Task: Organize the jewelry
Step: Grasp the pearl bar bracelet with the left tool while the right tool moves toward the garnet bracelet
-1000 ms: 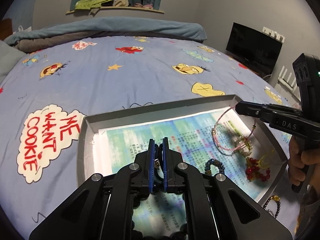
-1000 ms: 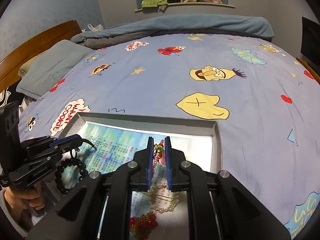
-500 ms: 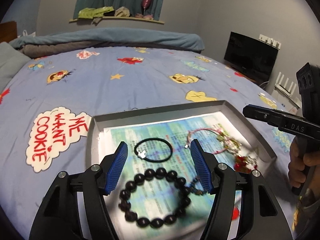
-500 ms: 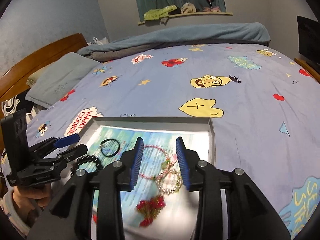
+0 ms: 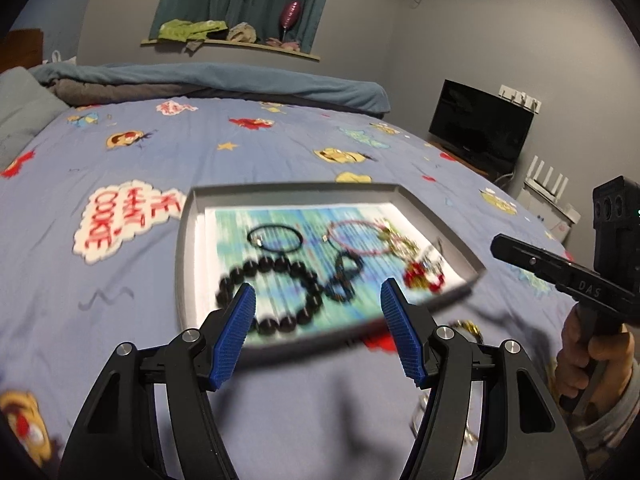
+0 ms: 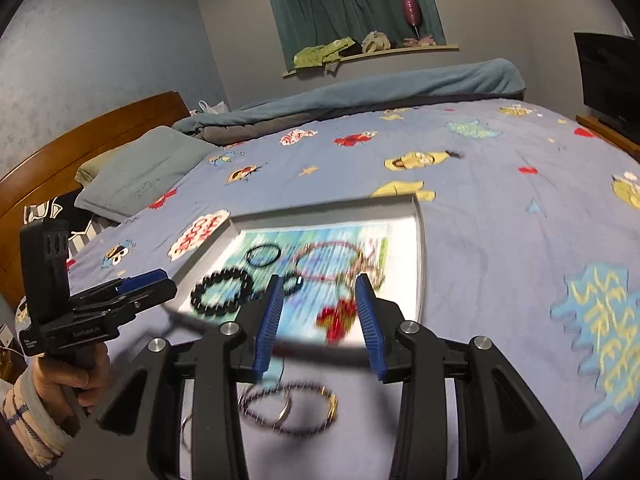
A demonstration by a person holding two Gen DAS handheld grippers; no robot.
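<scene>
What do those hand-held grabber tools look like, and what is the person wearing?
Each tool is black, with a pistol-style handle and two angular arms joined by silver bolts. The left gripper and right gripper both have ribbed blue pads on their fingers. The right one carries white lettering and a boxy black housing. A grey cuff with blue stripes covers the left wrist.

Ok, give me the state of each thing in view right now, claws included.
left claw: open, empty.
right claw: opening, nothing between its jaws.
tray: flat on the bed, holding jewelry.
black bead bracelet: lying in the tray.
black cord loop: lying in the tray.
pink cord bracelet: lying in the tray.
red bead piece: in the tray.
thin bracelet: on the bed outside the tray.
</scene>
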